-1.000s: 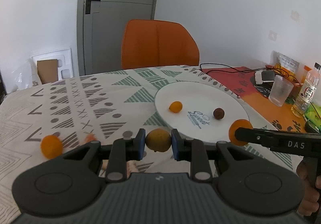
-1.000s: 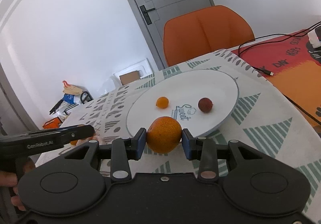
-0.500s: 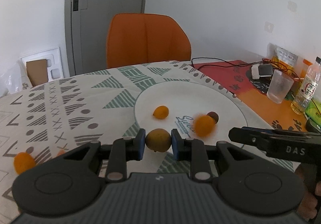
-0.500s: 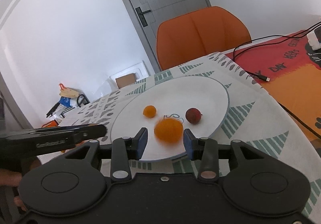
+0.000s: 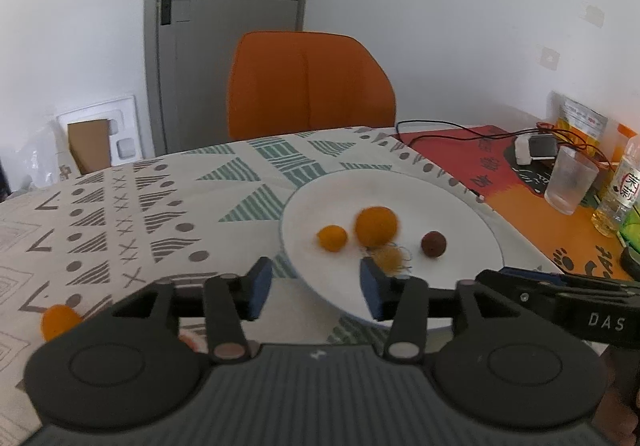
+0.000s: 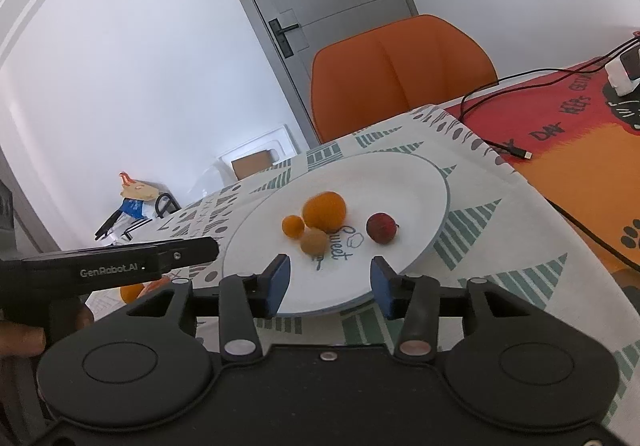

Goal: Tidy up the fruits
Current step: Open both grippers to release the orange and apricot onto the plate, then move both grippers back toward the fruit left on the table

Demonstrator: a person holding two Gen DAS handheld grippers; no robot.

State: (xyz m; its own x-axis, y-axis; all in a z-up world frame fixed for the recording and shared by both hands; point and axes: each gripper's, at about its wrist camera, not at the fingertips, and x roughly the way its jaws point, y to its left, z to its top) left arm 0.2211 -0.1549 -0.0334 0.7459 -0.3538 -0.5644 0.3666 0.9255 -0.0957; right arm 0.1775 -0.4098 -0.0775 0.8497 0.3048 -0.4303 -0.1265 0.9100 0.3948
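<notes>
Both tongs, left and right, opening and empty at plate near rim, four fruits on it just ahead, remaining orange on desk far left, nearer left hand, both pointing gently down.

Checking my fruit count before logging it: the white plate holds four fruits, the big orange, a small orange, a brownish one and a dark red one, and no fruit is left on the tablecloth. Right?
Not quite. The plate does hold those four, but one orange fruit lies on the tablecloth at lower left in the left wrist view.
</notes>
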